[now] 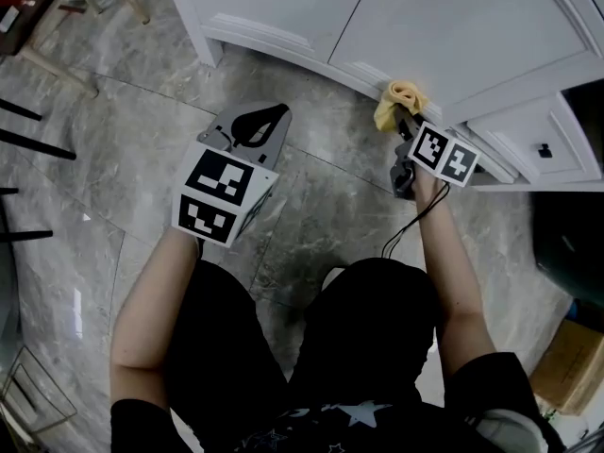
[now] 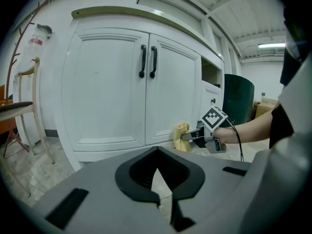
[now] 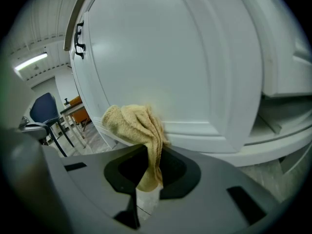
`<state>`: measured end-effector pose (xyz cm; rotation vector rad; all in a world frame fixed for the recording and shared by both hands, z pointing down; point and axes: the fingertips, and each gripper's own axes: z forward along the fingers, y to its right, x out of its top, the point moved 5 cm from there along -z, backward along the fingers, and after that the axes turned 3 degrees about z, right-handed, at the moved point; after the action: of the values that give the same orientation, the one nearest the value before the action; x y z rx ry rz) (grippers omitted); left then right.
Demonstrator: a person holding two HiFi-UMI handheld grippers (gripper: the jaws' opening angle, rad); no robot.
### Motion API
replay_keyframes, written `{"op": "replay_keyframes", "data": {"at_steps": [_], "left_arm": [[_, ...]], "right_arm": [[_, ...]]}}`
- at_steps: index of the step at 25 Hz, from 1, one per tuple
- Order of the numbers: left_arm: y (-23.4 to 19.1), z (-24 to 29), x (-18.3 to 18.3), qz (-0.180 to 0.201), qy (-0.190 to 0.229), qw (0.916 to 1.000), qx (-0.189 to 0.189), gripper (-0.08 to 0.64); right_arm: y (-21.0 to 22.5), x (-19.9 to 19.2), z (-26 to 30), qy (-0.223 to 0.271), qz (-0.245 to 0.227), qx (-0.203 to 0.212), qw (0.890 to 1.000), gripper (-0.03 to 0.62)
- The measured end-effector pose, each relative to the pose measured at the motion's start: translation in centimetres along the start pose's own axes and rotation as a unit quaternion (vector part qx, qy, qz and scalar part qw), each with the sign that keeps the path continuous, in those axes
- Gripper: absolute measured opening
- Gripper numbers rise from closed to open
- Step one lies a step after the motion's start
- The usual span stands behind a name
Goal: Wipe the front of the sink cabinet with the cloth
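**Cloth low on the right-hand door, open panel up and to the left**

Nearest, over the grey stone floor (image 1: 113, 130) and well short of the woodwork: left gripper (image 1: 257, 125), jaws drawn nearly together on nothing, pointed at the cabinet and taking no part.

Farther out, on the right: right gripper (image 1: 404, 128), clamped on a tail of the yellow terry cloth (image 1: 398, 100). Bunched head of it pressed low against the right-hand door (image 3: 185, 57), just above the base moulding (image 1: 283, 41). So, straight ahead of those jaws and touching the white sink cabinet (image 1: 453, 26), with the rag's long axis roughly in line with the gripper.

Probably calls for sweeping up and leftward across the panels, by the right arm alone.

In the way of such a stroke: two black handles (image 2: 147, 61) at the door seam, higher up. Off to the right, a small drawer with a black knob (image 1: 545, 149).
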<state>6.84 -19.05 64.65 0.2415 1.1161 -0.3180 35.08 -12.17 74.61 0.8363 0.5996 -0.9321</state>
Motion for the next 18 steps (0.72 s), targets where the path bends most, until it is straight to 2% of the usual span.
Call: {"op": "replay_keyframes", "data": {"at_steps": [12,15,18], "left_arm": [[4.2,2.7,2.1,0.018,0.036,0.9959,-0.082,0.015],[3.7,2.5,1.5,0.014,0.038,0.996,-0.08,0.016],[1.6,1.1,0.6,0.017,0.03,0.998,-0.054,0.016]], "right_arm": [[7.4,0.0,-6.0,0.032,0.05,-0.079,0.995,0.061],[8.3,-0.3,-7.5,0.024,0.05,-0.09,0.994,0.061],[6.8,-0.7,-8.4,-0.002,0.031,-0.071,0.997,0.061]]}}
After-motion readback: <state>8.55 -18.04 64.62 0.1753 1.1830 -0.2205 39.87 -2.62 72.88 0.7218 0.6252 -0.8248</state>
